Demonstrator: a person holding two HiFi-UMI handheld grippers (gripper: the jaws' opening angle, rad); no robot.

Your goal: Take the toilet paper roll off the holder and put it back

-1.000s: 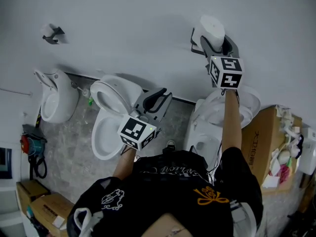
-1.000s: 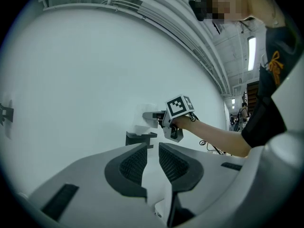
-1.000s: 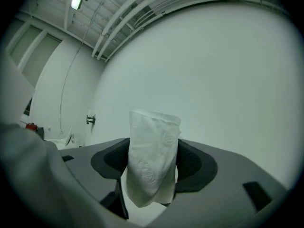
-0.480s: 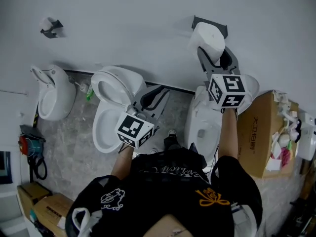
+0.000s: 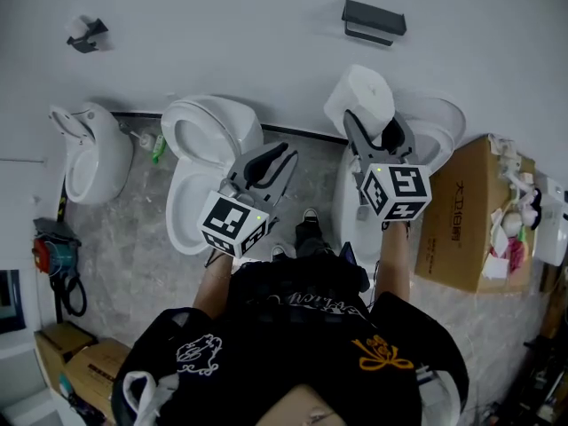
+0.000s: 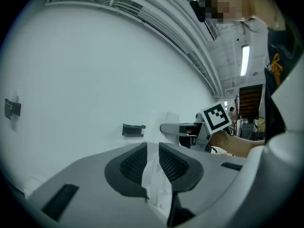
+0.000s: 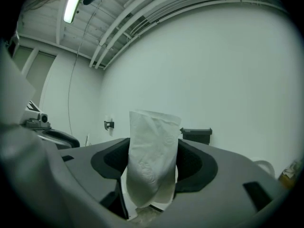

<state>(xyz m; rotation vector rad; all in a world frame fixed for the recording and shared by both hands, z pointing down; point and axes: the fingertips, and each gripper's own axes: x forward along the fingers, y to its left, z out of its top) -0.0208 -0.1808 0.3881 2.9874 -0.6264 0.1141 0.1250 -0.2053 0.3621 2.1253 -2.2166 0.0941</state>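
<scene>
White wall, grey stone floor, toilets lined up below the black holder – that's the head view. The toilet paper roll is off the holder, a bit below it, clamped in the right gripper. The left gripper sits down and left of the holder.

Left gripper view: jaws nearly together, only a thin white sliver between the pads, holder straight beyond.

Right gripper view: jaws spread wide, pressed on the roll – holder just behind, to the right.
</scene>
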